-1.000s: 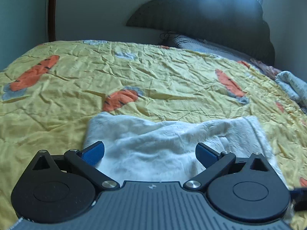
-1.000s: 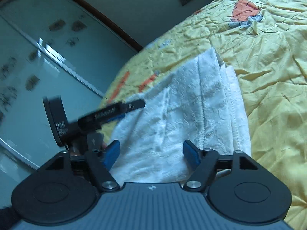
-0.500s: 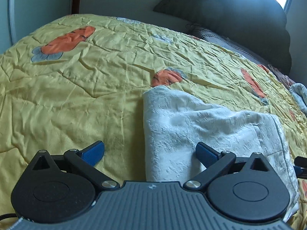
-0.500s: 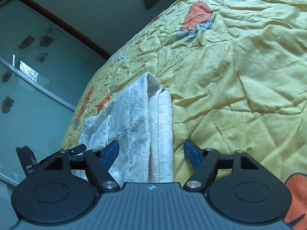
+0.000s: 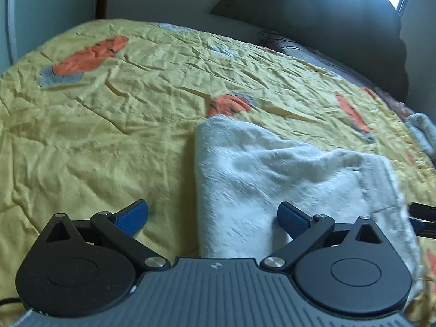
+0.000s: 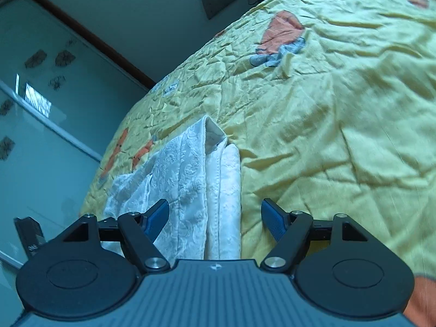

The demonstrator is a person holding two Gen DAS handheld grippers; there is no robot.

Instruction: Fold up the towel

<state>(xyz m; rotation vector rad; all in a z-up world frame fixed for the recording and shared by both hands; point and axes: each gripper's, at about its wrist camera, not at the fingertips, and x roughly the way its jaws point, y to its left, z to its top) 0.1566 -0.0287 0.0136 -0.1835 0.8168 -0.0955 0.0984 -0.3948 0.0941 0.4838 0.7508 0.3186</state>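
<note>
While one white towel (image 5: 272,179) lies folded on one yellow bedspread (image 5: 109,141), both grippers hover over it with their jaws apart and nothing clamped between the blue pads. Seen from the left wrist, the towel fills the lower right of the frame, its left folded edge running up from the bottom centre to a rounded corner just below an orange patch (image 5: 229,105) printed on the spread; four such orange patches show in this view, two of them along the right side. The left gripper (image 5: 212,216) tilts down toward the bed, its left pad over bare yellow cloth and its right pad over the towel, so the towel's left edge passes between the two fingers without either pad pressing it. At the right edge of this frame a dark bar, part of the right gripper (image 5: 422,212), pokes in beside the towel. A dark headboard (image 5: 340,27) stands at the top, and a pale bundle of cloth (image 5: 423,133) lies at the far right. From the right wrist, the towel (image 6: 190,185) appears in the lower left centre as a long strip with stacked layers and a stitched hem. The right gripper (image 6: 215,218) also tilts down, left pad over the towel, right pad over the bedspread (image 6: 340,136), with the towel's right edge between them, untouched. A bit of the left gripper (image 6: 30,234) shows at lower left, before a glass-panelled wardrobe door (image 6: 41,109).
</note>
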